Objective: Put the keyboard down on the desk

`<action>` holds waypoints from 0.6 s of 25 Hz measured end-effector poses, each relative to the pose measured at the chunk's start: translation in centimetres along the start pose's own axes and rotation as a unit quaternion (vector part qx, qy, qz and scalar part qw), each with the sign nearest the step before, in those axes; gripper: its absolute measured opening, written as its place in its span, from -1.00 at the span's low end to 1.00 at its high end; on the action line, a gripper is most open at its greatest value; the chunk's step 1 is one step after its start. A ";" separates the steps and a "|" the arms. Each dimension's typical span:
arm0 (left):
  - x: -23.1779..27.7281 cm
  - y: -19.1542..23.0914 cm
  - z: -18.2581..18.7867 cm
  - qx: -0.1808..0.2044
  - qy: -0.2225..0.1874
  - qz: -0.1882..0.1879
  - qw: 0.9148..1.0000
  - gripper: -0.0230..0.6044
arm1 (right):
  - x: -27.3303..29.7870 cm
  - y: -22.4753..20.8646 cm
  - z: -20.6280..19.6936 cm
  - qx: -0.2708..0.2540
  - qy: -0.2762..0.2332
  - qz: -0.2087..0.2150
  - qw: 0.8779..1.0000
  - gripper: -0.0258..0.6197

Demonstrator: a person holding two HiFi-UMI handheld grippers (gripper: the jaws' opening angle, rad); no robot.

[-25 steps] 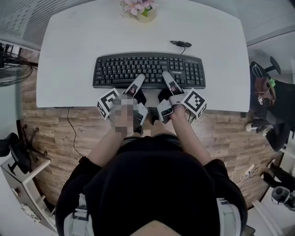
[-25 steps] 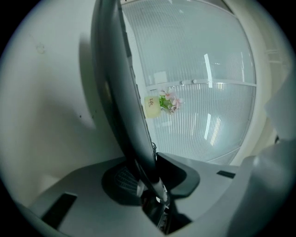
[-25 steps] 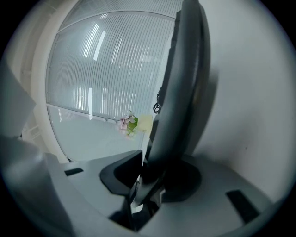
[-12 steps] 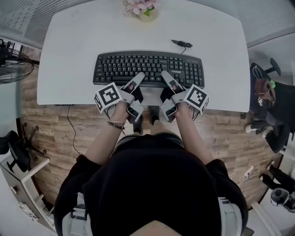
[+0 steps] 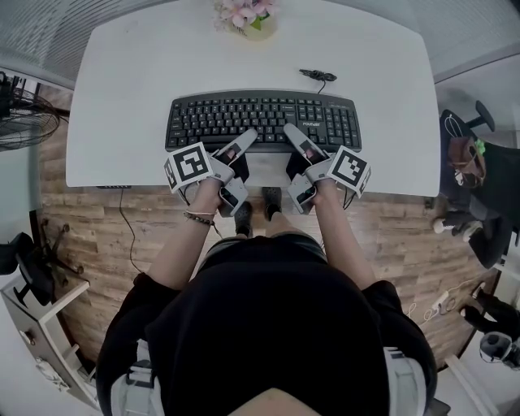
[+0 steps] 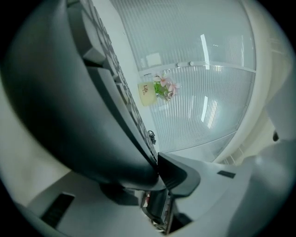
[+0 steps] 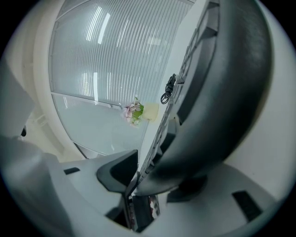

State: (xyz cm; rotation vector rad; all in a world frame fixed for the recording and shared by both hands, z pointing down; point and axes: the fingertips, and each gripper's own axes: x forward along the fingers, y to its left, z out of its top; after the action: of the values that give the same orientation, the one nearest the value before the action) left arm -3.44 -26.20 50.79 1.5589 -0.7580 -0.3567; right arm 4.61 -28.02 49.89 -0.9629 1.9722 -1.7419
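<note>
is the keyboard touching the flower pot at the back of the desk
Apart. The head view shows bare white desk between the keyboard and the flower pot.

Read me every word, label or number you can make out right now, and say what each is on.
"Life": on the pale flower pot, left gripper view; the smaller line beneath it is too small to read.
Brand mark on the keyboard, above its number pad: too blurred to read.
Key legends: too small to read.
</note>
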 end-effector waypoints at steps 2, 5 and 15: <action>0.1 0.0 0.0 -0.008 -0.008 0.001 1.000 -0.54 | -0.1 -0.1 0.0 0.005 -0.002 -0.005 1.000 -0.39; -0.1 0.4 -0.1 -0.059 -0.031 0.003 0.998 -0.55 | -0.3 -0.1 -0.2 0.048 -0.013 -0.005 0.999 -0.27; 0.1 0.0 0.8 -0.193 -0.124 -0.040 0.973 -0.67 | -0.1 0.6 -0.4 0.050 -0.011 0.012 0.999 -0.23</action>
State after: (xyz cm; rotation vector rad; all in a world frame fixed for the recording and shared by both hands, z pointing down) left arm -3.82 -26.89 50.66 1.1915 -0.7655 -0.7247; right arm 4.26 -27.70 49.34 -0.9175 1.8568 -1.7915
